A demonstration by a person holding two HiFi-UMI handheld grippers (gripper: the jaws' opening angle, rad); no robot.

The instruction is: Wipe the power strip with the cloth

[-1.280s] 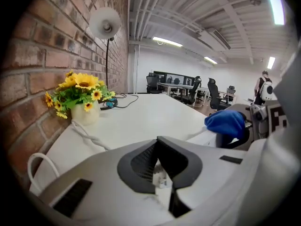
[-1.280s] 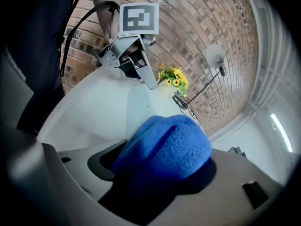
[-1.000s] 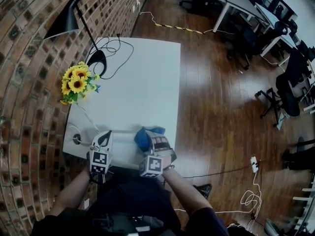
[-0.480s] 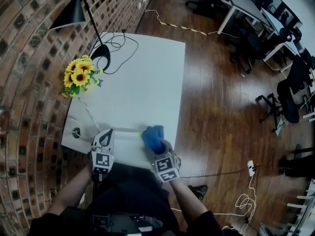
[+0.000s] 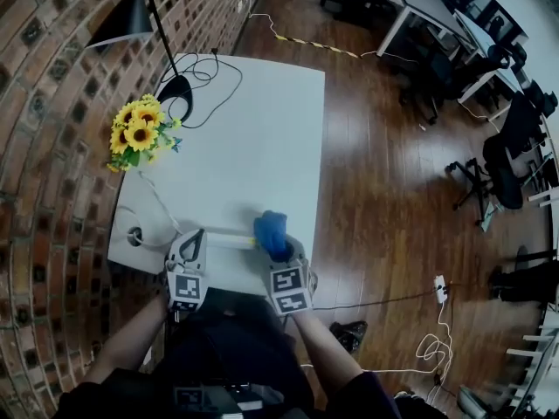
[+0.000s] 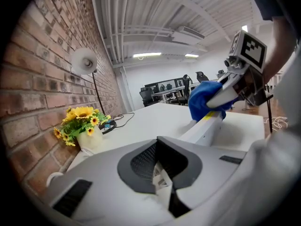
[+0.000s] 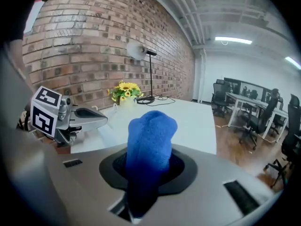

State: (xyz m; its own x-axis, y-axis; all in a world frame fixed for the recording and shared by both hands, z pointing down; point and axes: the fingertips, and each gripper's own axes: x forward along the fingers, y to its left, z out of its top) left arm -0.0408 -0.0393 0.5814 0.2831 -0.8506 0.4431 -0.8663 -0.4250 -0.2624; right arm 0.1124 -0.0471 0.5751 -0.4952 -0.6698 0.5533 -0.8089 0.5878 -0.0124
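Head view: the power strip (image 5: 229, 239) lies along the near edge of the white table (image 5: 262, 120), between the two tools. The right gripper (image 5: 278, 251) is clamped on the blue cloth (image 5: 272, 230), its jaws having just been closing on it. The bunched cloth sits over the strip's right end. The left gripper (image 5: 189, 243) has its jaws together, its tip at the strip's left end. Sunflowers (image 5: 138, 136) and a black lamp (image 5: 131, 26) stand by the brick wall (image 5: 52, 147), well apart from the strip.
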